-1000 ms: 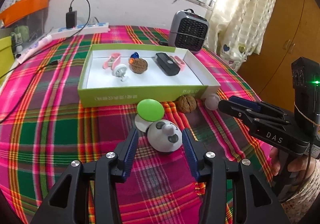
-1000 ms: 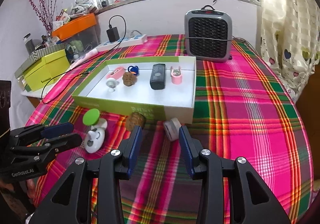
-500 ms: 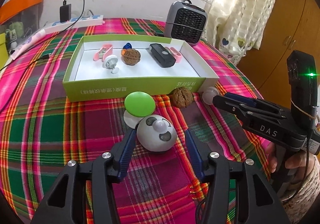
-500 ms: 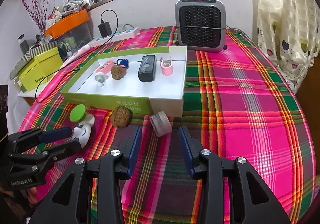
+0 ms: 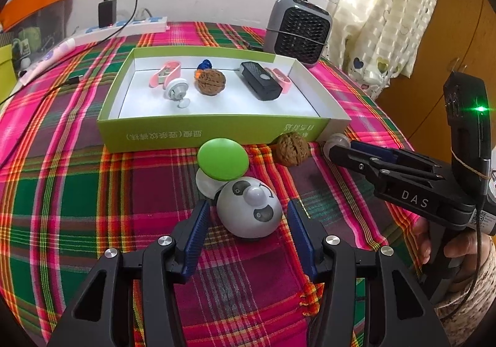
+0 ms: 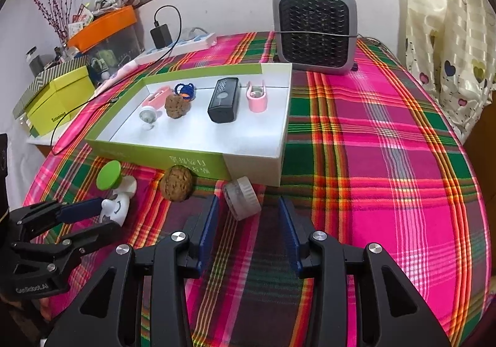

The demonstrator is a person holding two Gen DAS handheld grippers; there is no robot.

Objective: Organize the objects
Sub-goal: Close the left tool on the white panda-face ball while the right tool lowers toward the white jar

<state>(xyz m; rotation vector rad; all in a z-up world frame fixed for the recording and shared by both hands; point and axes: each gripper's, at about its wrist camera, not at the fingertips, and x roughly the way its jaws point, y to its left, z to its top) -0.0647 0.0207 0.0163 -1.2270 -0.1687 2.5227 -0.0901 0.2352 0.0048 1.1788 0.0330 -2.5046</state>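
Left gripper [image 5: 246,216]: spread wide around the panda toy [image 5: 249,210], not pinching it.
Right gripper [image 6: 248,223]: spread wide, small clear jar [image 6: 241,198] between its tips.

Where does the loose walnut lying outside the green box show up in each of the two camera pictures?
Left wrist view: the loose walnut sits right of centre, against the green box's front wall.
Right wrist view: it sits left of centre, below that wall.
Shared landmark: the grey fan heater behind the box.
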